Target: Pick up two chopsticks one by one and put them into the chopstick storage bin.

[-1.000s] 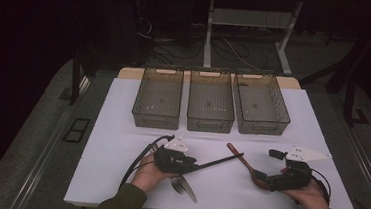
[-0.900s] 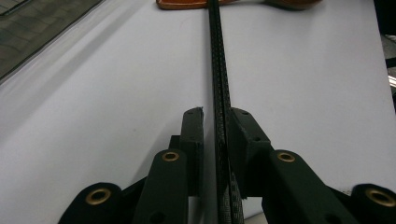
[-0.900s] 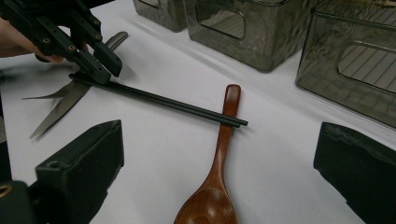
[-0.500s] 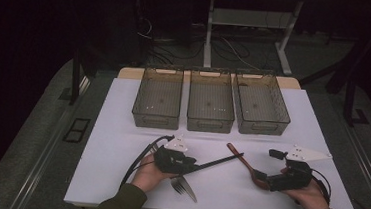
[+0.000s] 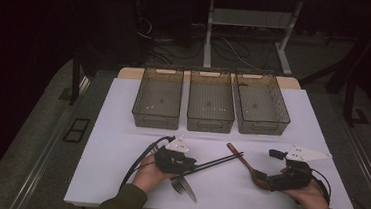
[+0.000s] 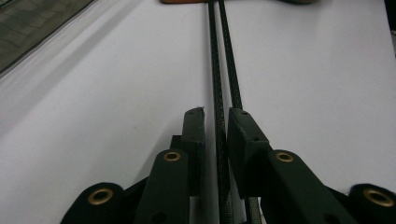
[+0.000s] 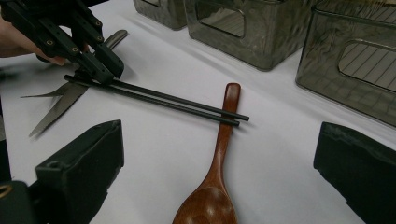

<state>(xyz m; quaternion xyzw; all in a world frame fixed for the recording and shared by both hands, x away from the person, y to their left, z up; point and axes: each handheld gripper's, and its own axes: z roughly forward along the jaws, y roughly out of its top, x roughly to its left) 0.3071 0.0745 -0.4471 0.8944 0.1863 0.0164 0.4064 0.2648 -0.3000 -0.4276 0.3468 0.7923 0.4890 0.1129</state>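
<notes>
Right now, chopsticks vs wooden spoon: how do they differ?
The chopsticks are thin, black and straight, a pair; the wooden spoon is one brown piece with a broad bowl. The chopsticks sit between the left gripper's nearly closed jaws; the spoon lies between the right gripper's wide-open jaws, untouched. Both lie on the white table, the chopstick tips crossing the spoon handle.

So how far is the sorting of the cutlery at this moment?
Nothing looks sorted yet: the three bins show nothing inside. In hand: the left hand-held gripper is closed around the black chopsticks, which lie on the table. The right hand-held gripper is open around the wooden spoon. The fork lies untouched.
</notes>
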